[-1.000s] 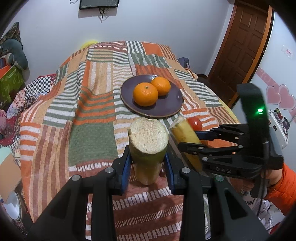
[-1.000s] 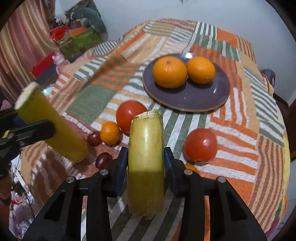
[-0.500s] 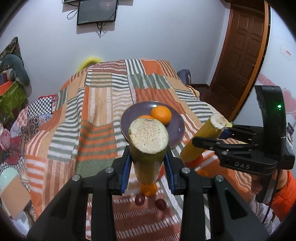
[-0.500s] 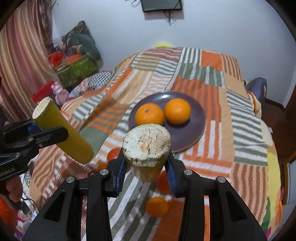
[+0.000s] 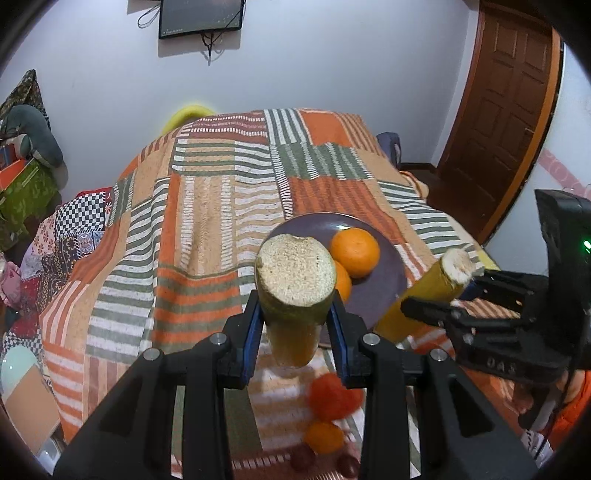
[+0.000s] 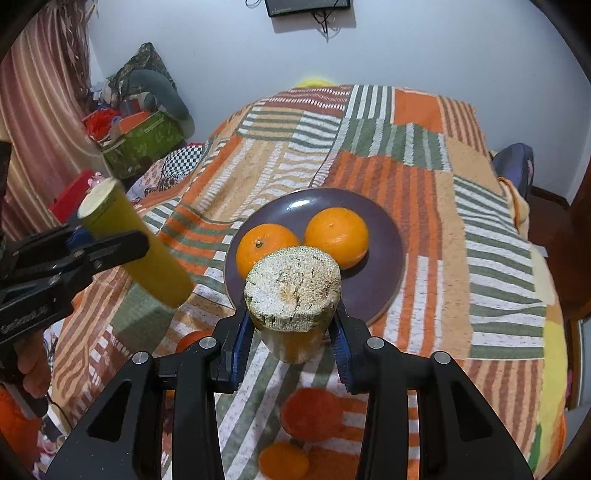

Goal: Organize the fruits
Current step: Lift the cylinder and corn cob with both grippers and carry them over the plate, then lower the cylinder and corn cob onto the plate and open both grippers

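Observation:
My left gripper [image 5: 295, 325] is shut on a yellow-green sugarcane piece [image 5: 293, 295], held upright above the bedspread. My right gripper [image 6: 293, 328] is shut on a second sugarcane piece [image 6: 293, 291]. Each gripper shows in the other's view: the right one [image 5: 436, 314] with its cane [image 5: 424, 295], the left one [image 6: 88, 251] with its cane [image 6: 140, 254]. A purple plate [image 6: 373, 284] holds two oranges [image 6: 338, 230] [image 6: 264, 247]. Tomatoes [image 5: 332, 400] [image 6: 310, 410], small oranges [image 5: 324, 437] [image 6: 283, 459] and dark grapes [image 5: 303, 459] lie on the blanket below the grippers.
The striped patchwork blanket [image 5: 221, 221] covers a bed. A brown door [image 5: 506, 110] is at the right. Boxes and cushions [image 6: 144, 122] are piled to the left of the bed. A screen [image 5: 201, 16] hangs on the far wall.
Both grippers have risen and tilted up with their cane pieces, so the plate and loose fruit now sit lower in both views. Grips are unchanged.

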Demonstrator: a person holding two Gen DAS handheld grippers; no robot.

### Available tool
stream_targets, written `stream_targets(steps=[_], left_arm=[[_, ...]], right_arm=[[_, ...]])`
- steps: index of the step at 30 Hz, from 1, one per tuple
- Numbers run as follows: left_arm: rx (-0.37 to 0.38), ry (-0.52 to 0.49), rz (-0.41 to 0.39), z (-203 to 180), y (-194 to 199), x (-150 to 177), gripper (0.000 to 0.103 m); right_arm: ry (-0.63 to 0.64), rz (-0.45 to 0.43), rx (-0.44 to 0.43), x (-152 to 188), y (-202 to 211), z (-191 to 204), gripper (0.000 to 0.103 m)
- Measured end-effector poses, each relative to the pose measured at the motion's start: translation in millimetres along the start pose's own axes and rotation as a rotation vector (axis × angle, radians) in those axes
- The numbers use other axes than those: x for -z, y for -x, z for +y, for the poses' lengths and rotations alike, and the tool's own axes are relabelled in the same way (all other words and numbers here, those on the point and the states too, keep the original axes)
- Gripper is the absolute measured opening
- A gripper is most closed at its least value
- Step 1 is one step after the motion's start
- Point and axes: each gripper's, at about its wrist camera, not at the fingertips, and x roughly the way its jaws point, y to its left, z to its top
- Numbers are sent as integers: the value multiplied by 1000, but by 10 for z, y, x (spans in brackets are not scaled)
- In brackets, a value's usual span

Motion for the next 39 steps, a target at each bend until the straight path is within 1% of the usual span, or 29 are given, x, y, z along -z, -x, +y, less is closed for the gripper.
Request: stream_targets(steps=[3, 6, 12, 17, 24, 29, 33, 35, 37, 39], left_arm=[[-7, 7, 21, 49, -200, -89, 33], [-12, 14, 40, 93, -361, -156, 33], [-36, -5, 82, 88, -680, -290, 33], [-49, -33, 94, 62, -830, -369, 33], [-58, -18, 117, 62, -1056, -487, 33], [-66, -34, 138, 42, -1247, -536, 34], [-55, -3, 160, 92, -1335, -524, 35], [-31, 22, 177, 131, -1376, -525, 37], [-5, 35, 176, 138, -1377, -523, 47], [17, 37, 163, 123, -1326, -527, 49]], right_arm=[[0, 17, -14, -24, -100, 4, 36], [5, 27, -7, -43, -191, 7, 36], [-8, 29, -23, -126, -293, -66, 36], [-14, 29, -27, -205, -385, -115, 36], [5, 34, -13, -314, -522, -142, 36], [17, 32, -12, -375, -573, -155, 36], [51, 29, 2, -367, -571, -124, 36], [47, 23, 6, -357, -563, -138, 36], [44, 22, 8, -355, -559, -150, 36], [47, 31, 6, -349, -552, -147, 37]])
